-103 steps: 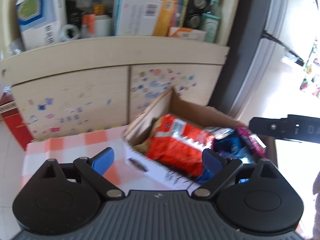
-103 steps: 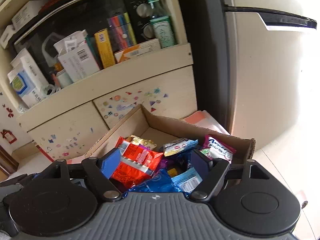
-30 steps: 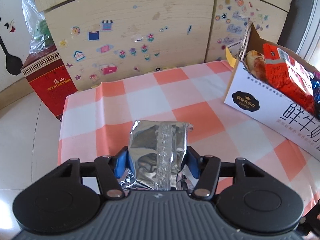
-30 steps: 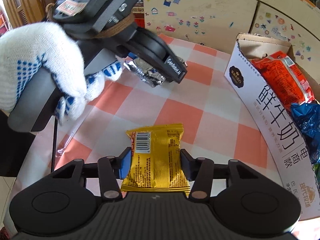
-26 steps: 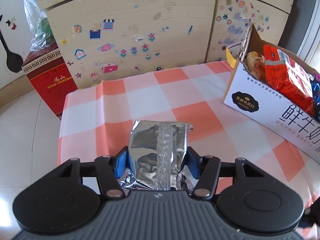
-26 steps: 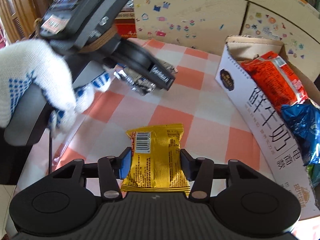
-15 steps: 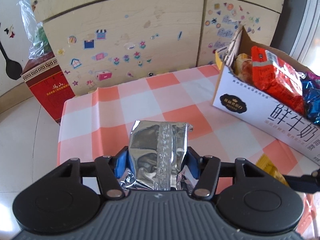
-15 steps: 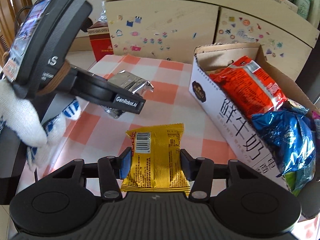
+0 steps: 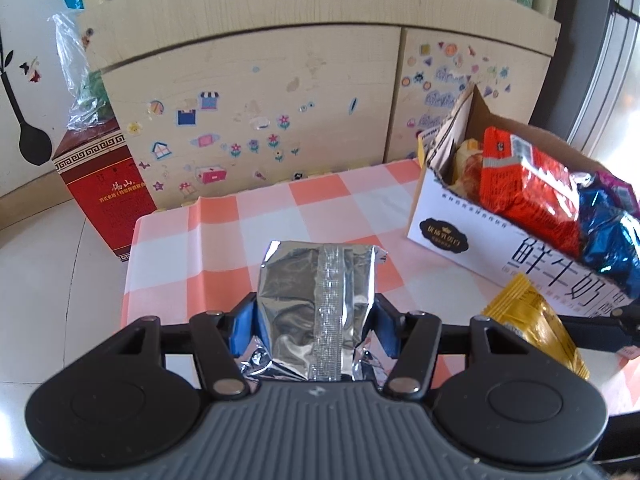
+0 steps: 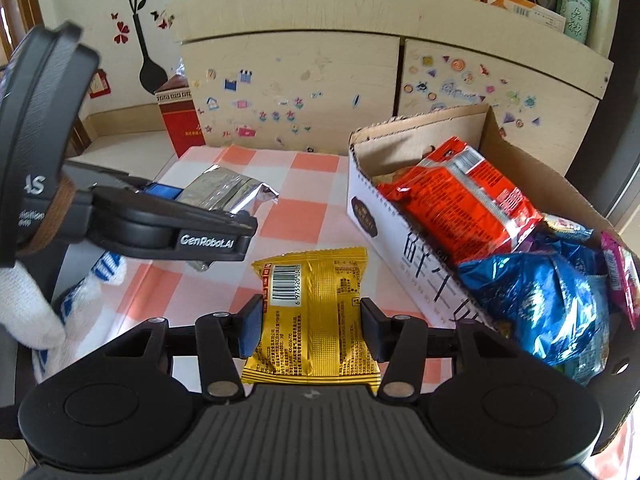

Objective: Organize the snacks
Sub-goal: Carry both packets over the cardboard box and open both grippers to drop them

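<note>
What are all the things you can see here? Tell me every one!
silver foil packet: 1, shiny silver, held between the left gripper's fingers
yellow snack packet: 1, gold-yellow with a barcode, held between the right gripper's fingers
cardboard box: 1, white outside, brown inside, on the table at right
orange-red snack bag: 1, lying in the box
blue snack bag: 1, shiny blue, in the box nearer the camera
checked tablecloth: 1, orange and white
cabinet: 1, pale wood with stickers, behind the table
red carton: 1, on the floor at left
left gripper: 1, black
right gripper: 1, black
gloved hand: 1, white and blue
</note>
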Demonstrator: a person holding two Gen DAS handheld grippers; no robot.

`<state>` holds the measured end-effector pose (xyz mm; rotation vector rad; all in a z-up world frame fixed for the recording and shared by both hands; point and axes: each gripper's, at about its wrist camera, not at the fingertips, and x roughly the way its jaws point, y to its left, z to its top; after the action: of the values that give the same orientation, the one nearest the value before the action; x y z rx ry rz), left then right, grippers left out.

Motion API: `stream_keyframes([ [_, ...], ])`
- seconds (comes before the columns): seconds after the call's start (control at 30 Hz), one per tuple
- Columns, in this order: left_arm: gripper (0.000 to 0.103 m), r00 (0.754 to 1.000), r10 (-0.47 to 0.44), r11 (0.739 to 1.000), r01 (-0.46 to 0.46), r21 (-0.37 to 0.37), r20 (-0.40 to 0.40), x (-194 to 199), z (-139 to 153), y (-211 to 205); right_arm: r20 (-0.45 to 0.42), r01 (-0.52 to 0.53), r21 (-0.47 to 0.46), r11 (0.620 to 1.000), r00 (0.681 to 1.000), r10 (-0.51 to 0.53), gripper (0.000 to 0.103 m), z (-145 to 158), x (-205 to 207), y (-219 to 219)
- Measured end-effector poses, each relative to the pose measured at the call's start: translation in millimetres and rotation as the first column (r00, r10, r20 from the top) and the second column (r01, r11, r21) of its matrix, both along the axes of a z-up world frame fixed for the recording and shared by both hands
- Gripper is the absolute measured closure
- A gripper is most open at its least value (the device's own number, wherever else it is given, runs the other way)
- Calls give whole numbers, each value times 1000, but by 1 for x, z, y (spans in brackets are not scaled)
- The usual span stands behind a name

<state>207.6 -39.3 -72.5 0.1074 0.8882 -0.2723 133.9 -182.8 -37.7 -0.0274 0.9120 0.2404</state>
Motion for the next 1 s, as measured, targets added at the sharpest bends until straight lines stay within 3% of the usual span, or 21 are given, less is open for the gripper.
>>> stream_keyframes([
  [1.0,44,993,34,996,-24,-86,112,-13,41,-25,107,122,34,992,986,-125,46,40,6,-43],
])
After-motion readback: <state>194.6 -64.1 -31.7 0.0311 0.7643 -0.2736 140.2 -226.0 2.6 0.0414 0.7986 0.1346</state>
